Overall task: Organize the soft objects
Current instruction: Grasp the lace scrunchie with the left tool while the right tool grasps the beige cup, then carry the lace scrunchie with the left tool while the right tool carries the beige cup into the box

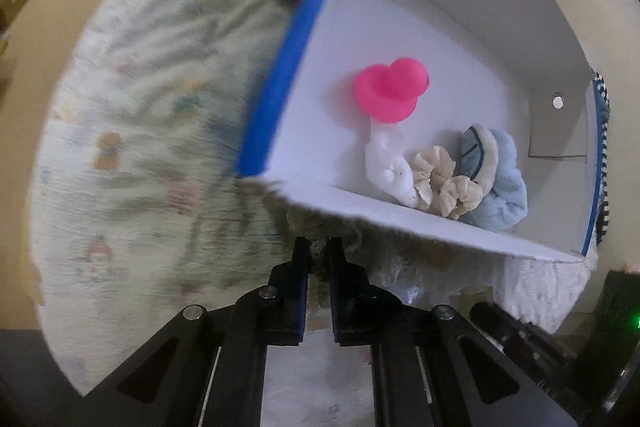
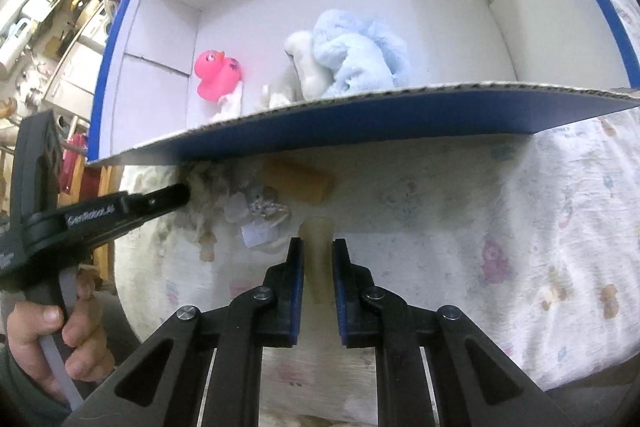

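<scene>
Nearest, the right gripper (image 2: 317, 251) is clamped on a pale yellowish tube-shaped soft piece (image 2: 318, 227) resting on the printed cloth (image 2: 500, 207). To its left the left gripper (image 1: 318, 247) pinches a tuft of the frayed beige fluff (image 1: 316, 219), hard against the near wall of the box (image 2: 360, 115). A tan roll (image 2: 300, 181) and a small grey-white clump (image 2: 260, 207) lie just beyond, not yet sorted. Farther off, inside the box, sit the pink duck (image 2: 216, 73), a white cloth (image 1: 390, 167), a cream scrunchie (image 1: 444, 183) and the blue plush (image 2: 360, 51). I judge the sorting about halfway.
</scene>
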Demonstrator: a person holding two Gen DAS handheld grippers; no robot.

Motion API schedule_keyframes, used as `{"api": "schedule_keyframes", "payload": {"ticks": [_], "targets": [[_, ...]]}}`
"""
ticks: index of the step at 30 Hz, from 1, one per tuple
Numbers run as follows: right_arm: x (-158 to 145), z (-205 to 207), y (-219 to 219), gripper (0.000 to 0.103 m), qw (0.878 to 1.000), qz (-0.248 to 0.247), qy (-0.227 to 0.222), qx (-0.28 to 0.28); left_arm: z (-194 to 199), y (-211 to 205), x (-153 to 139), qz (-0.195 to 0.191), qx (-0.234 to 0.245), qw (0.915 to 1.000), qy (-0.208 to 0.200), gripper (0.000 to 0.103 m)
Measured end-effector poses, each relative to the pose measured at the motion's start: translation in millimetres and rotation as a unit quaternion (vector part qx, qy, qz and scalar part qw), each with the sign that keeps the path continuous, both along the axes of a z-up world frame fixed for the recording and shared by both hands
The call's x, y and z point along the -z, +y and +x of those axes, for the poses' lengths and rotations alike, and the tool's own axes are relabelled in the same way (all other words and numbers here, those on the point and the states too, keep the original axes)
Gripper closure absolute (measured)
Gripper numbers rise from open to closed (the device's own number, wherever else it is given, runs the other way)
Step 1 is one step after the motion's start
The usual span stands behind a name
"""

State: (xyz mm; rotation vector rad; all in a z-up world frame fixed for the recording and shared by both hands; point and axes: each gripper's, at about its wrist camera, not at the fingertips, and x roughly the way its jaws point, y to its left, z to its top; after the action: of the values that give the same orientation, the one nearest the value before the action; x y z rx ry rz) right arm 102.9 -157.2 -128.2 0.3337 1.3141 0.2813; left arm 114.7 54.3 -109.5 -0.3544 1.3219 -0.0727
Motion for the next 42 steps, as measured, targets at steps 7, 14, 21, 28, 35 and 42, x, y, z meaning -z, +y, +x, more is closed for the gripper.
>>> {"api": "schedule_keyframes", "payload": {"ticks": [7, 14, 21, 28, 35, 42], "targets": [[-12, -8, -17, 0.087, 1.0, 0.021, -0.02, 0.008, -21, 8, -28, 0.044, 0.006, 0.998, -0.046, 0.094], [-31, -20, -35, 0.087, 0.999, 0.036, -0.039, 0.011, -34, 17, -38, 0.066, 0.012, 0.9956, -0.065, 0.094], [-48, -27, -35, 0.087, 0.998, 0.036, -0.056, 0.013, -51, 12, -58, 0.094, 0.026, 0.9902, -0.1, 0.094], [-88, -43, -39, 0.087, 0.994, 0.055, -0.097, 0.017, -71, 1, -97, 0.121, 0.039, 0.9827, -0.134, 0.094], [-111, -45, -45, 0.087, 0.991, 0.065, -0.112, 0.026, -62, -9, -147, 0.131, 0.043, 0.9748, -0.175, 0.094], [-125, -32, -41, 0.087, 0.989, 0.09, -0.112, 0.028, -36, -26, -178, 0.136, 0.068, 0.9661, -0.209, 0.094]]}}
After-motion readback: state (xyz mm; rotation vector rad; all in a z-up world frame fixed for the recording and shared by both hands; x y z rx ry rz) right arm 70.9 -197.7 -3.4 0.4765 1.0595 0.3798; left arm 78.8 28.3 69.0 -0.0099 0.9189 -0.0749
